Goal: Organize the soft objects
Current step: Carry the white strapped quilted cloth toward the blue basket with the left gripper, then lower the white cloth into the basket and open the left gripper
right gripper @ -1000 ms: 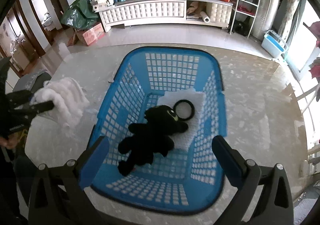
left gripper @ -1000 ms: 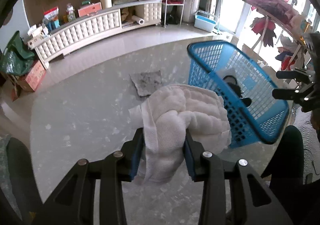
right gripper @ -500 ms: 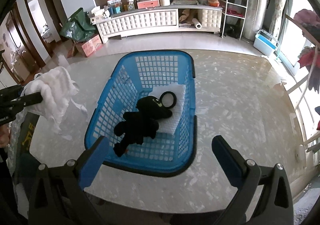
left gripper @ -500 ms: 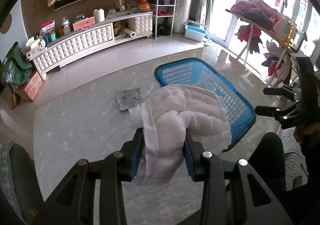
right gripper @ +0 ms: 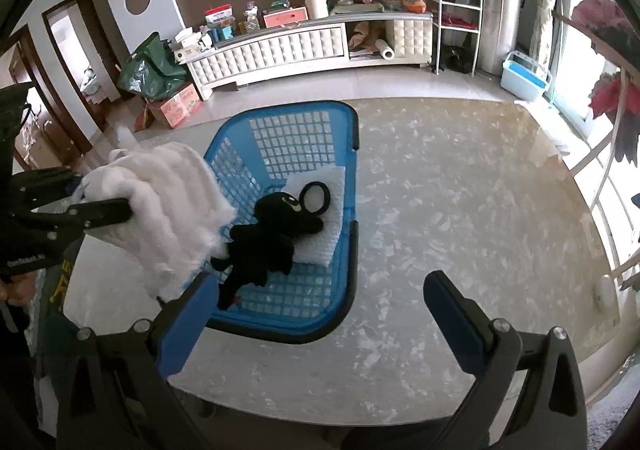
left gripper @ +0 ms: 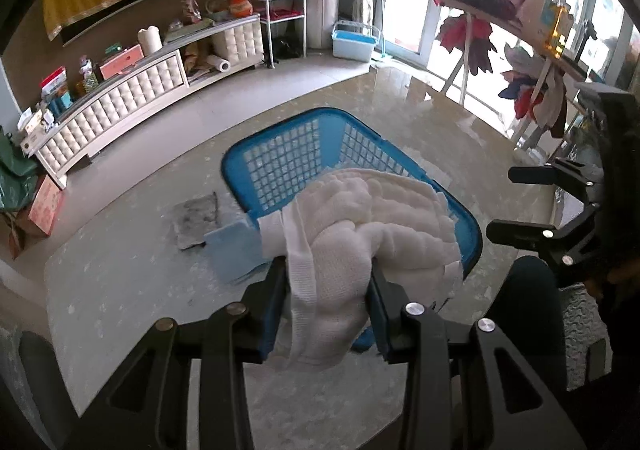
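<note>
A bunched white towel [left gripper: 360,234] is clamped between the blue pads of the left gripper [left gripper: 328,290], whose jaws are narrowed onto the cloth; the towel is held in the air at the near left rim of the blue plastic laundry basket [right gripper: 304,145], partly over it. From the right wrist view the same towel [right gripper: 168,209] is seen hanging over the basket's left wall. Inside the basket a black plush toy [right gripper: 272,238] is lying on a folded white cloth [right gripper: 328,217], with a black ring-shaped piece just beside its head. The basket is standing on a marbled table top [right gripper: 460,217]. To the basket's left, on the table, a light blue cloth [left gripper: 234,250] and a grey mottled cloth [left gripper: 198,217] are lying, touching one another. The right gripper [right gripper: 320,314] is held wide open, with nothing between its pads, above the table at the near end of the basket. A white tufted sideboard [right gripper: 280,45] is seen along the far wall.
</note>
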{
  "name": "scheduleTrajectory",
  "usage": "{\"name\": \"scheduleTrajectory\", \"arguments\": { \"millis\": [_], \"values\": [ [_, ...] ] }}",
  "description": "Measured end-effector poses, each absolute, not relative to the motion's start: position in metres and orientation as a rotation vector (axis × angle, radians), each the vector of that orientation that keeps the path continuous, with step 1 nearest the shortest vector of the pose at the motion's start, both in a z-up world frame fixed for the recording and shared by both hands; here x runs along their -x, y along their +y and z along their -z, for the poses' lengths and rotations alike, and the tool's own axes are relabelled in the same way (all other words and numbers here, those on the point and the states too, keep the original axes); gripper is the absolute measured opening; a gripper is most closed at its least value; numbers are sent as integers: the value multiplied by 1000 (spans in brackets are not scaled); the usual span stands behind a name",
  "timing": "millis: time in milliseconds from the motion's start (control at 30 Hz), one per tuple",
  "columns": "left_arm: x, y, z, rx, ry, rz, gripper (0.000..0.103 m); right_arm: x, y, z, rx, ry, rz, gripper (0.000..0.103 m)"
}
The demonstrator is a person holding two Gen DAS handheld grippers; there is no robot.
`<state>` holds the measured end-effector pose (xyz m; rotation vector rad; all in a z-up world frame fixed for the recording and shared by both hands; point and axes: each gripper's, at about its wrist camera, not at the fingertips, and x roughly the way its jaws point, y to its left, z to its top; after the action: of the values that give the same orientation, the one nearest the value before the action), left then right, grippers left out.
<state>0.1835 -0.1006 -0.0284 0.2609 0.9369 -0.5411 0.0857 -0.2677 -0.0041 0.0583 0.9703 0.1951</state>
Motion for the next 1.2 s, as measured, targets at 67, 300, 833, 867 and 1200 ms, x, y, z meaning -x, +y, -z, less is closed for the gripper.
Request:
{"name": "scheduleTrajectory", "arguments": {
  "millis": [67,300,833,867,1200],
  "values": [
    [-187,-110,31,-272,940,558,36,-87,-271,6,-66,974,-194,103],
    [-201,-143,55,-330,979,624,36,-93,-285,10,-94,986,-168,103],
    [-226,-178,96,-449,1033,694,36,-109,-293,26,-127,1005,-134,103],
    [-227,-178,100,-459,1037,690,36,-110,-294,27,-128,1007,-137,103],
    [-232,-182,112,-493,1061,678,37,-117,-295,36,-143,1038,-140,103]
  ]
}}
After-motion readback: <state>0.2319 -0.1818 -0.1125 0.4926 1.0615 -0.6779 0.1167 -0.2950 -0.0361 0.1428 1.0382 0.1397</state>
